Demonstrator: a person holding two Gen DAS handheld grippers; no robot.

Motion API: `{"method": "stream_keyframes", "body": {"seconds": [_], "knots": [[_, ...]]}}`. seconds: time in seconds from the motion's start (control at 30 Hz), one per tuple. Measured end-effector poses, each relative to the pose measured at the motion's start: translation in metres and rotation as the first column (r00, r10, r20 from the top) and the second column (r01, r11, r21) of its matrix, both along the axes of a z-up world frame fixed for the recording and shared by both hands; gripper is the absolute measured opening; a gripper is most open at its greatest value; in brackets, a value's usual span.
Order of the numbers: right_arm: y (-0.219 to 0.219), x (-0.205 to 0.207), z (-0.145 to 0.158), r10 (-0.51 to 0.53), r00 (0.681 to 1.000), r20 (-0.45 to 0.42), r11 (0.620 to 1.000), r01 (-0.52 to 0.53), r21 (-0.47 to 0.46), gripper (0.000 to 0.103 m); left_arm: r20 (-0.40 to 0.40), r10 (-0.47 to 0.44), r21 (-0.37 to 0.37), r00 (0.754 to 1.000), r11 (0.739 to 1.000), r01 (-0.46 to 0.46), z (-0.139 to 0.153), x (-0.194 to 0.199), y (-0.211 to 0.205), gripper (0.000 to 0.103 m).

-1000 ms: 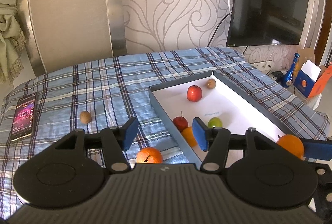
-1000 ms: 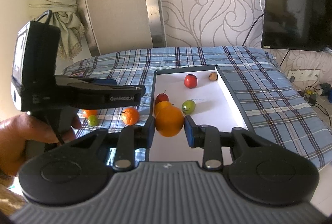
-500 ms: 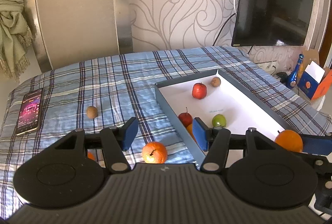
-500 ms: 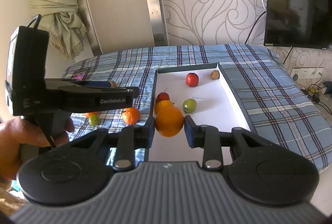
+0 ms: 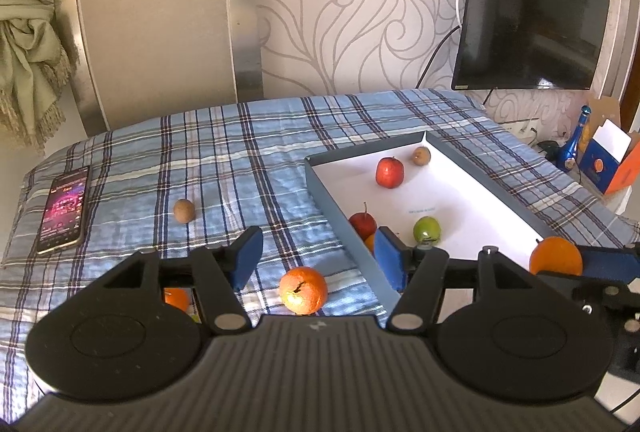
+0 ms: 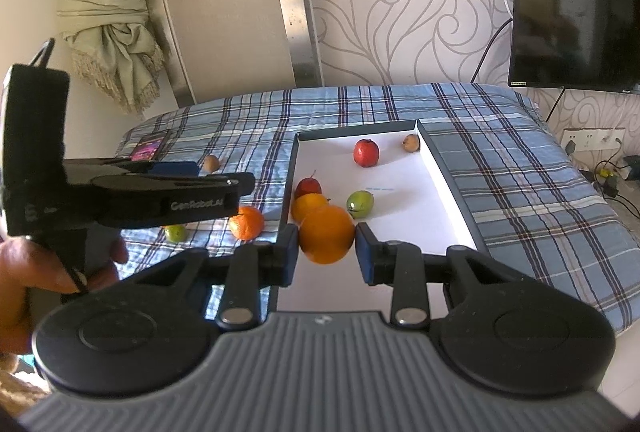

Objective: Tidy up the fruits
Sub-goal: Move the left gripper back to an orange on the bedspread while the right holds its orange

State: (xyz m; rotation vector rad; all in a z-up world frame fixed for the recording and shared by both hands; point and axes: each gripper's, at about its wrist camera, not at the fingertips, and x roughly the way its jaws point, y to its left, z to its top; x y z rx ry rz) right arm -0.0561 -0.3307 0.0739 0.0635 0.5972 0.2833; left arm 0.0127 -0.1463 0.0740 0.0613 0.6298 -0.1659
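My right gripper (image 6: 326, 250) is shut on an orange (image 6: 327, 234), held over the near end of a white-lined box (image 6: 444, 184); the held orange also shows in the left wrist view (image 5: 556, 255). The box holds two red apples (image 6: 365, 152) (image 6: 308, 186), a green fruit (image 6: 360, 204), an orange (image 6: 308, 204) and a small brown fruit (image 6: 411, 142). My left gripper (image 5: 318, 258) is open and empty above a loose orange (image 5: 303, 290) on the plaid cloth, left of the box wall (image 5: 344, 228).
A brown fruit (image 5: 184, 210), another orange (image 5: 176, 299) and a small green fruit (image 6: 176, 233) lie on the cloth. A phone (image 5: 64, 209) lies at the cloth's left edge. A TV (image 5: 532, 12) hangs on the wall behind.
My left gripper has drawn back and lifted slightly, so the loose orange sits further ahead between its fingers. The right gripper holds the orange in nearly the same place.
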Motion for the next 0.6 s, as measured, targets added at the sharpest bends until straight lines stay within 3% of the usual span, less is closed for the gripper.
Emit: {"method": "stream_keyframes", "body": {"seconds": [0.6], "knots": [[-0.012,0.013,-0.006,0.002,1.0,-0.015,1.0,-0.002,0.013,0.034,-0.006,0.043,0.006,0.999,0.999,-0.043,-0.002,-0.01,0.008,0.074]]}}
